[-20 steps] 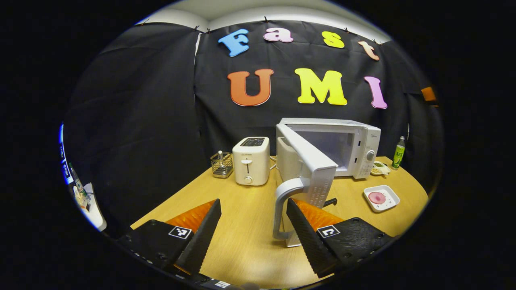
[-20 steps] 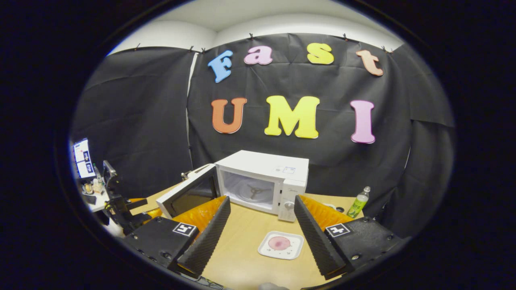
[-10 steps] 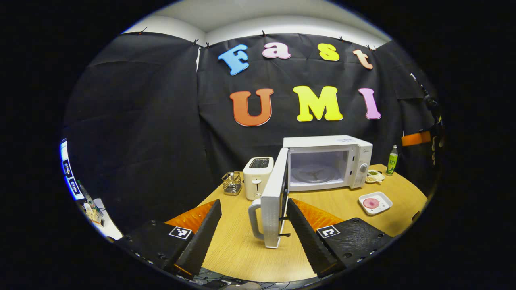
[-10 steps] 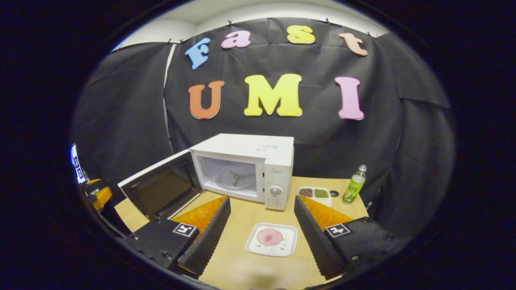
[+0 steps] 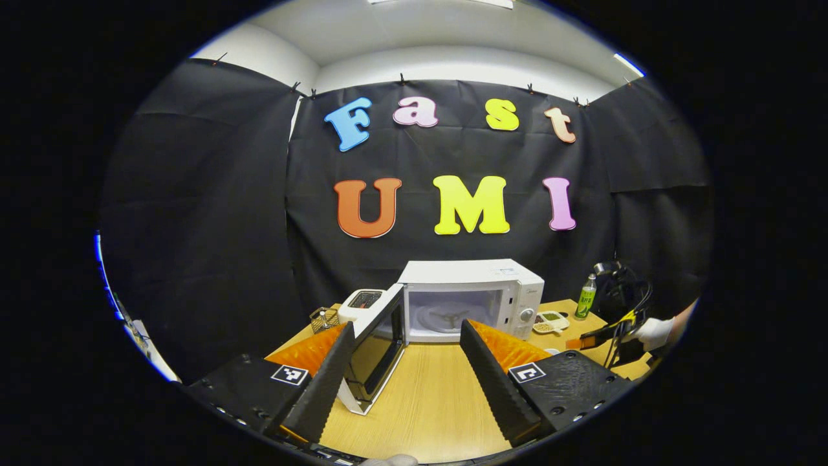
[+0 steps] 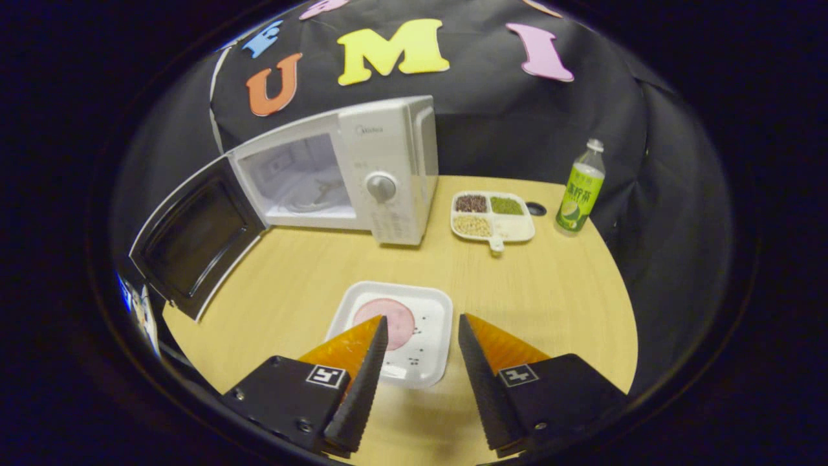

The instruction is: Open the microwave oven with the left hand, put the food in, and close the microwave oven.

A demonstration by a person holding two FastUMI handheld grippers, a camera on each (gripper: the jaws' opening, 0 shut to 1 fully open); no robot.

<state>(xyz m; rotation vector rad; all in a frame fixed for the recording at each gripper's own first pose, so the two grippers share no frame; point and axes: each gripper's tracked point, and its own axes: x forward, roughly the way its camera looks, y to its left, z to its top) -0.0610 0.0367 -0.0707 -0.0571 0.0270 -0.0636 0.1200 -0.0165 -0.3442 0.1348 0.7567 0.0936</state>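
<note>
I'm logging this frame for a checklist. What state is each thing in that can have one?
Microwave oven: cavity empty, turntable bare.
Microwave door: swung wide open.
Food tray: on the table, not gripped, between the right tongs' fingers.
Right tongs: open, over the tray.
Left tongs: open, holding nothing.
Bottle: upright, capped.
Divided dish: three compartments filled, one bare.
Toaster: slots empty.
</note>
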